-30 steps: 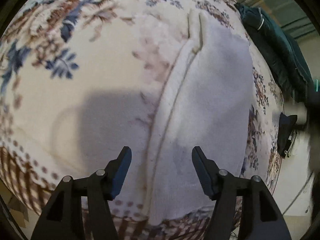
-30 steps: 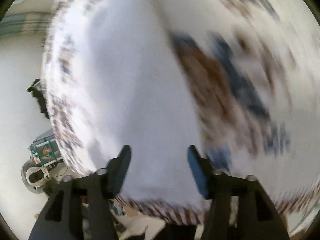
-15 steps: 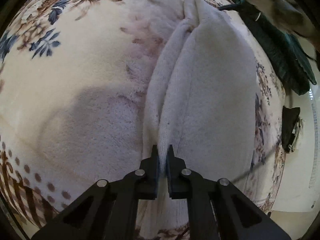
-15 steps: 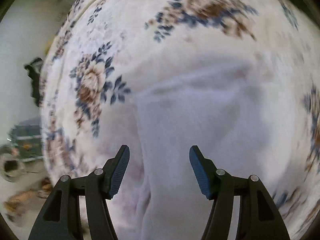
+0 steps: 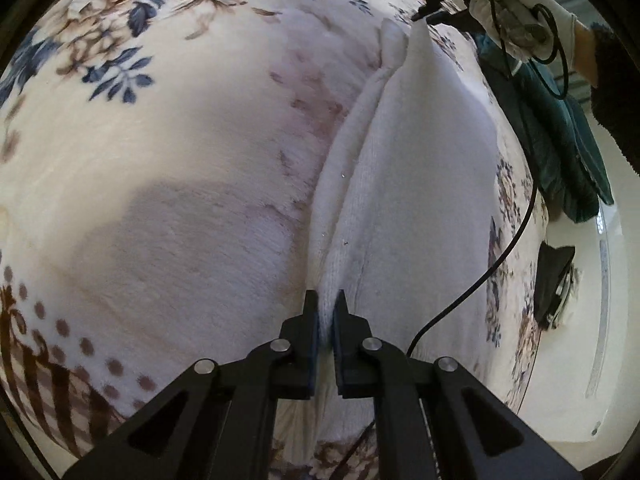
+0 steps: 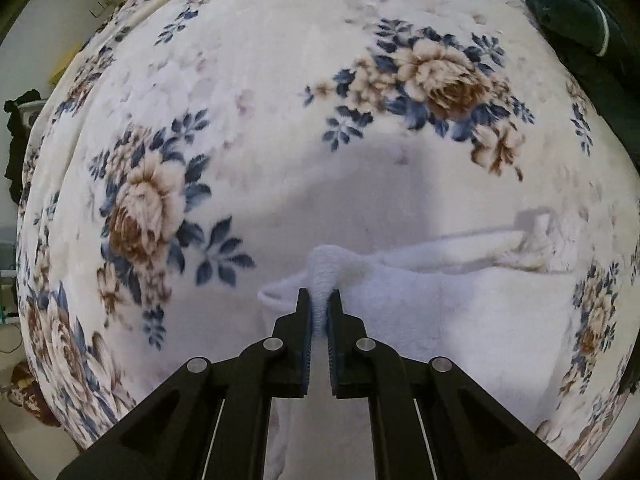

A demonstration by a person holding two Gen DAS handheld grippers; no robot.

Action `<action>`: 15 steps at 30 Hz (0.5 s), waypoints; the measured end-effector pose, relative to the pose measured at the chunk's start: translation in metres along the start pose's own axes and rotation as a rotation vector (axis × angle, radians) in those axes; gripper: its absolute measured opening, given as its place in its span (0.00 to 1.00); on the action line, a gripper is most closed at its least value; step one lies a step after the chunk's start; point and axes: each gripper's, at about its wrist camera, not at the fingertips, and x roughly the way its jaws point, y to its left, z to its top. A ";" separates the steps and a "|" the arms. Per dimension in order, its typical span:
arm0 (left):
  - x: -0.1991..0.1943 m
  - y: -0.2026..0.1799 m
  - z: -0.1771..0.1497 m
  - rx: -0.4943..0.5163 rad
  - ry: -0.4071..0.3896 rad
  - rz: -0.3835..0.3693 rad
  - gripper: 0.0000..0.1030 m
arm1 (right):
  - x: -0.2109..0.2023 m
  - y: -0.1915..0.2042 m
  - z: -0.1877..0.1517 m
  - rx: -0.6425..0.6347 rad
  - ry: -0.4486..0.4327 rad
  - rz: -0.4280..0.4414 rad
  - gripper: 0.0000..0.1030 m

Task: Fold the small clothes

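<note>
White fleecy knit garment lies flat on cream floral plush blanket. Left gripper pinches raised fold at near hem. Right gripper pinches bunched corner, lifted off blanket. Dark green cloth beyond blanket edge.

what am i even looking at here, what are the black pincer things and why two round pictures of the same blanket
There is no robot. A person holds a pair of hand-held tongs in each hand, and each pair carries a wide-angle camera that looks along its two fingers; that is why the pictures are round. One picture is from the left tongs, the other from the right tongs. Both are shut on a white garment lying on a flowered blanket, each pinching a different end. In the left view you can see the person's gloved hand holding the other tongs at the far end. Dark green cloth lies beside the blanket.
</note>
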 end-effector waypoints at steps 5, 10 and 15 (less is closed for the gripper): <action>0.015 0.016 0.004 -0.035 0.034 0.002 0.04 | 0.019 0.009 0.008 -0.008 0.027 -0.021 0.06; 0.018 0.028 0.010 -0.101 0.104 -0.067 0.26 | 0.033 -0.008 0.004 0.068 0.099 0.102 0.11; -0.006 0.041 0.013 -0.150 0.072 -0.176 0.62 | -0.014 -0.044 -0.037 0.087 0.141 0.365 0.53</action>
